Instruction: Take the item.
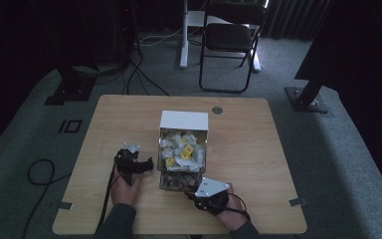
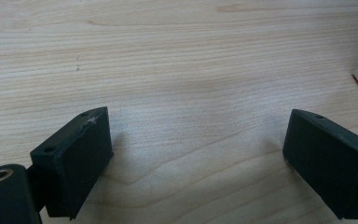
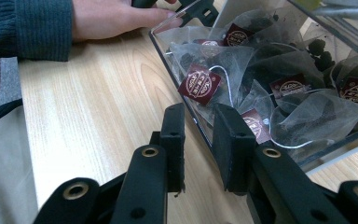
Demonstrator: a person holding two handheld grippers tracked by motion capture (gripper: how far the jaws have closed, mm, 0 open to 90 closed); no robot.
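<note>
High view: we see a light wooden table (image 1: 129, 119) with a round grey grommet (image 1: 217, 110) near its far edge, standing on grey carpet (image 1: 338, 154). Beyond it we note a black folding chair (image 1: 230, 37) beside a white post (image 1: 184, 35). Black stand bases sit at far left (image 1: 72, 89) and far right (image 1: 306, 97); a black cable (image 1: 39, 172) loops on the carpet at left
</note>
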